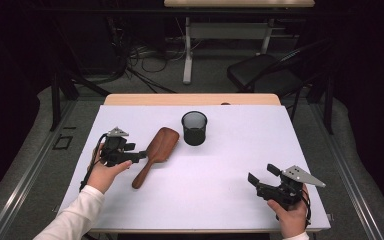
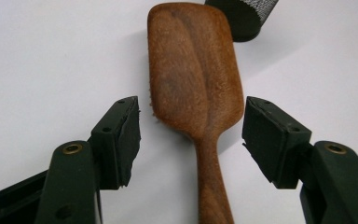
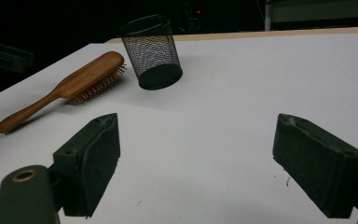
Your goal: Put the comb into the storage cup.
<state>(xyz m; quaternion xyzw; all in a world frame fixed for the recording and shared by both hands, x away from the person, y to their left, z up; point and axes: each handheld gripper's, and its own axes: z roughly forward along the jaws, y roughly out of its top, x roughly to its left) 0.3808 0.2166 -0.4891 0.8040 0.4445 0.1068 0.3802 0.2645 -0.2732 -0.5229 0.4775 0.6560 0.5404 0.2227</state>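
A wooden hairbrush (image 1: 156,152) lies bristles down on the white table (image 1: 230,165), its handle pointing toward the near left. My left gripper (image 1: 140,156) sits just left of the brush's neck. In the left gripper view it (image 2: 191,140) is open, one jaw on each side of the hairbrush (image 2: 191,79) where head meets handle, with neither pad touching the wood. A black mesh cup (image 1: 194,128) stands upright just beyond the brush head. My right gripper (image 1: 262,175) rests near the table's front right, open and empty (image 3: 196,163), facing the hairbrush (image 3: 74,84) and mesh cup (image 3: 151,51).
A bare strip of wooden tabletop (image 1: 190,99) runs along the far edge of the white surface. Beyond the table are a black chair (image 1: 265,70), a desk leg (image 1: 187,50) and floor cables (image 1: 145,60). White surface lies between the two grippers.
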